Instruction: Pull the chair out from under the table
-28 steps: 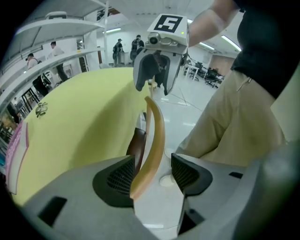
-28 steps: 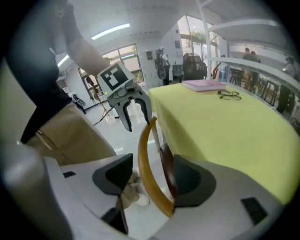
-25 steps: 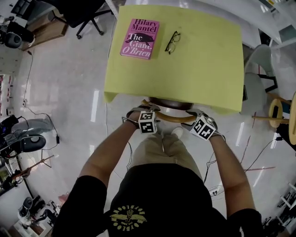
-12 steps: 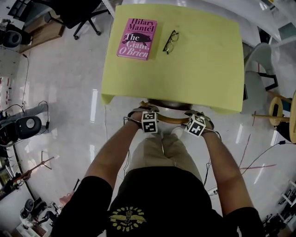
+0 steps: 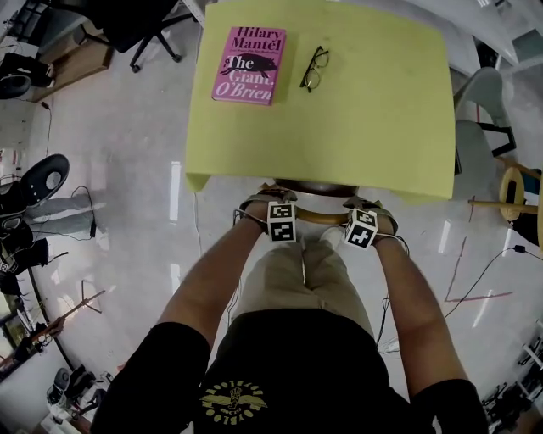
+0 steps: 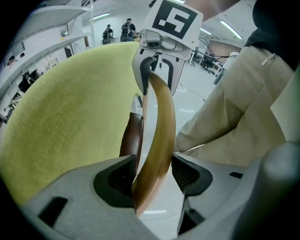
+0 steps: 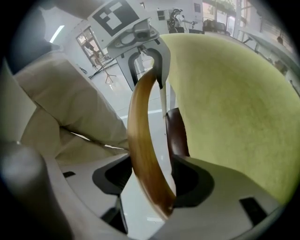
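Observation:
The chair is tucked under the table (image 5: 365,110), which has a yellow-green cloth over it. Only the chair's dark brown seat edge (image 5: 312,188) and curved wooden back rail (image 5: 321,218) show. My left gripper (image 5: 270,212) holds the rail's left part and my right gripper (image 5: 366,219) its right part. In the left gripper view the rail (image 6: 159,122) runs between the jaws of the left gripper (image 6: 152,176), which are shut on it. The right gripper view shows the right gripper (image 7: 150,180) shut on the rail (image 7: 140,131) the same way.
A pink book (image 5: 249,65) and a pair of glasses (image 5: 313,69) lie on the table's far side. My legs in beige trousers (image 5: 297,271) stand right behind the chair. A black office chair (image 5: 140,25), a grey chair (image 5: 479,127), a wooden stool (image 5: 513,195) and floor cables (image 5: 475,284) surround the table.
My right gripper has slid left along the back rail, closer to the left one. The left gripper has barely moved. The chair sits where it was.

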The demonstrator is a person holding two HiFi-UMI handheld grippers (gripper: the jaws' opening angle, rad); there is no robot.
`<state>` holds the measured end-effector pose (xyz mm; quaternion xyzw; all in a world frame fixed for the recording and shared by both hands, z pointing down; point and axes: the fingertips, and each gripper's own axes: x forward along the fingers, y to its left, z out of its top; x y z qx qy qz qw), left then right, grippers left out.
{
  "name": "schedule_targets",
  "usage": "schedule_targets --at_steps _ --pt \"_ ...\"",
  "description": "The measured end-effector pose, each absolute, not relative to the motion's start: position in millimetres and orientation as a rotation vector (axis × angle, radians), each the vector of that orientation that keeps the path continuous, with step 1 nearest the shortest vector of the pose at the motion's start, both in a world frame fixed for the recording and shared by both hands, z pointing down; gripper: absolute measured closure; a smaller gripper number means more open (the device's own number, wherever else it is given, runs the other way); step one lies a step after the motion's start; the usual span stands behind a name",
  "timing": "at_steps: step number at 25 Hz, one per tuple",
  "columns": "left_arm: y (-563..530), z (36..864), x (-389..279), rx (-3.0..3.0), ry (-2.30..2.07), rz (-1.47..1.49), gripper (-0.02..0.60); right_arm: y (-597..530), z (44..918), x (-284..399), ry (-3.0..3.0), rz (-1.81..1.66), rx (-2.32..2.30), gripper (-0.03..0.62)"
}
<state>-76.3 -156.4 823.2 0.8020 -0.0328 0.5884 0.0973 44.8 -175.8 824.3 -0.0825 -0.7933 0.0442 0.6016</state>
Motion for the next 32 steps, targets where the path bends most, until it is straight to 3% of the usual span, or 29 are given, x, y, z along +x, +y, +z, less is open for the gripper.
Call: schedule_targets --at_steps 32 --pt "-102.7 824.9 -75.5 2.318 0.073 1.861 0.382 -110.0 826.4 52.2 -1.782 0.057 -0.057 0.396"
